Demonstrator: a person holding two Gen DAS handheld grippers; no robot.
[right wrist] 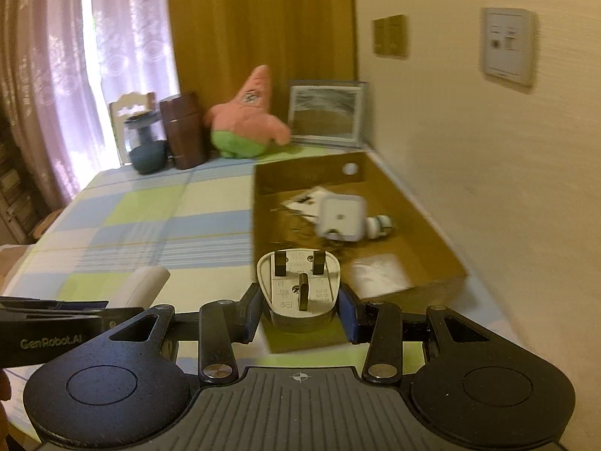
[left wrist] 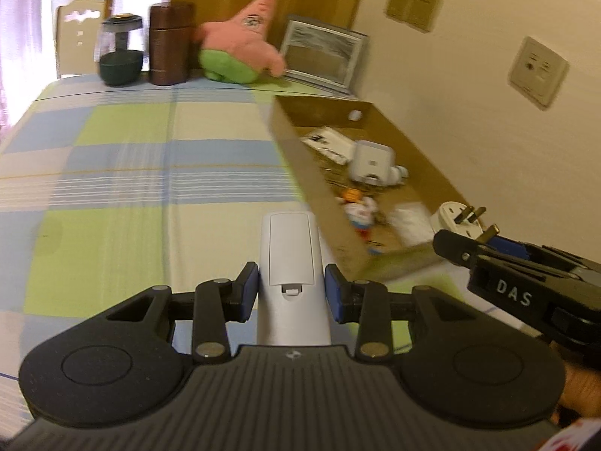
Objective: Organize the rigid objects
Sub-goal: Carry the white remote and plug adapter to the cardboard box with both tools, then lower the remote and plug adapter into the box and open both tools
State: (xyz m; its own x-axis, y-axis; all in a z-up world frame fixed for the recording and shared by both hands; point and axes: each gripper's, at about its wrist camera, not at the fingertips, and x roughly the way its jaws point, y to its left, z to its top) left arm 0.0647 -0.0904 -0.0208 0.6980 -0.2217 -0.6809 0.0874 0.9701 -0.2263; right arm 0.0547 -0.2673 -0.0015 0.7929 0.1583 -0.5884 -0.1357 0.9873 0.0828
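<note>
Remote (left wrist: 291, 259) sits clamped between left tongs (left wrist: 291, 293), battery cover up.

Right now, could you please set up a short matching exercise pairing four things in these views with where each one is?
Things:
1. white remote
2. three-pin plug
3. white cube charger
4. pink plush star

Places:
A. inside the cardboard box
B. in the right gripper
C. far end of the table
D. in the left gripper

Pairs: 1-D, 2-B, 3-A, 4-C
</note>
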